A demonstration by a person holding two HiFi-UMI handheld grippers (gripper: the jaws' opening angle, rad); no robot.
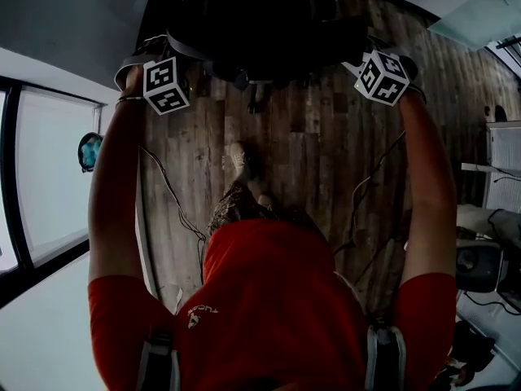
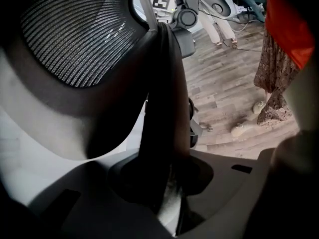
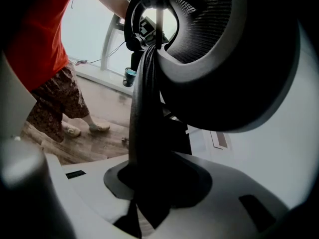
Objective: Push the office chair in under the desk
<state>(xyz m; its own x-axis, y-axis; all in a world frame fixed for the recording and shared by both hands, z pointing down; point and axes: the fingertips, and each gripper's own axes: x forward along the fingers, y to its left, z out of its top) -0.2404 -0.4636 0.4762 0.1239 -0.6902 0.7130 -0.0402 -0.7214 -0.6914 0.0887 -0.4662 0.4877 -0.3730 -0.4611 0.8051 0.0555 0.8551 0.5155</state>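
We see the left gripper (image 2: pixel 164 183) and right gripper (image 3: pixel 149 193), jaws partly closed, each clamped on the dark backrest rim (image 2: pixel 162 108) of the office chair (image 1: pixel 260 23). The chair stands at the head view's top edge, at arm's length in front of the person. Whether it is under a desk we cannot tell. Behind it, loose cables (image 1: pixel 175 202) trail over the wood floor (image 1: pixel 309 153) either side of the person's shoe (image 1: pixel 240 160). A window (image 1: pixel 49 177) lies left and grey equipment (image 1: pixel 476 263) right.
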